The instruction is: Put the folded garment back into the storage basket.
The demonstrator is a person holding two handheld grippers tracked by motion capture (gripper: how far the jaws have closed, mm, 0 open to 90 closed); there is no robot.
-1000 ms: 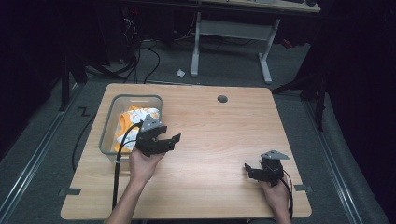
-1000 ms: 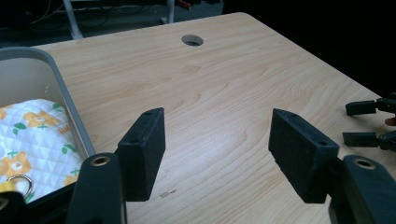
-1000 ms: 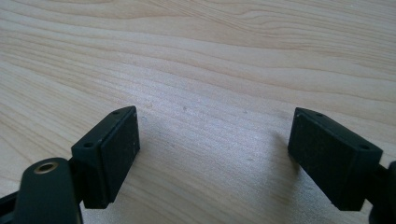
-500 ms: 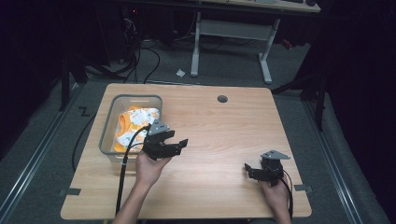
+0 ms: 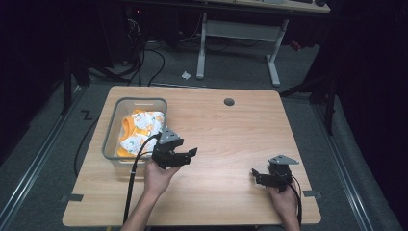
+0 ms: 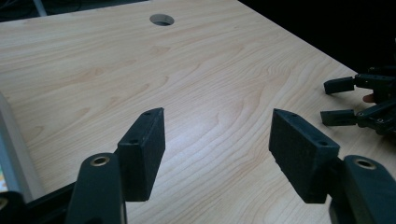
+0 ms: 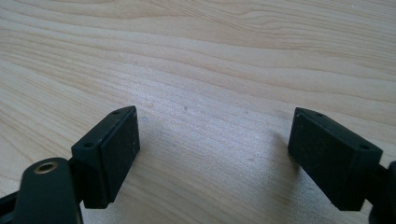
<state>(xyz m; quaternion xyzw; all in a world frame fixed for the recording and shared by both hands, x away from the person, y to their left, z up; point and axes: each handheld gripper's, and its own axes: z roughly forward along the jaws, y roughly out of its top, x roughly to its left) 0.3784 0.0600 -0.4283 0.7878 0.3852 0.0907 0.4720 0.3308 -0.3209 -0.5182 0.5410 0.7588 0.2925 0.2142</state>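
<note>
I see my left gripper over the table, just right of the bin's near right corner and apart from it. Its jaws are spread wide and hold nothing; in the left gripper view only bare wood lies between the pads, and the bin's grey wall shows at that view's left edge. The cloth, white with orange patches, lies crumpled inside the bin, against its right wall, behind and to the left of the left fingers; no pad touches it. The gripper's cable trails back along the forearm toward the table's near edge. My right gripper sits low at the near right part of the table, well apart from bin and cloth, with the grey plate on top and my hand behind it. Its jaws are likewise spread, empty, with plain wood grain between the pads in the right gripper view. From the left gripper view I note the right gripper's two fingertips at the far right, pointing inward across the wood. A round hole marks the table's far side, nearer the right, clear of both grippers.
</note>
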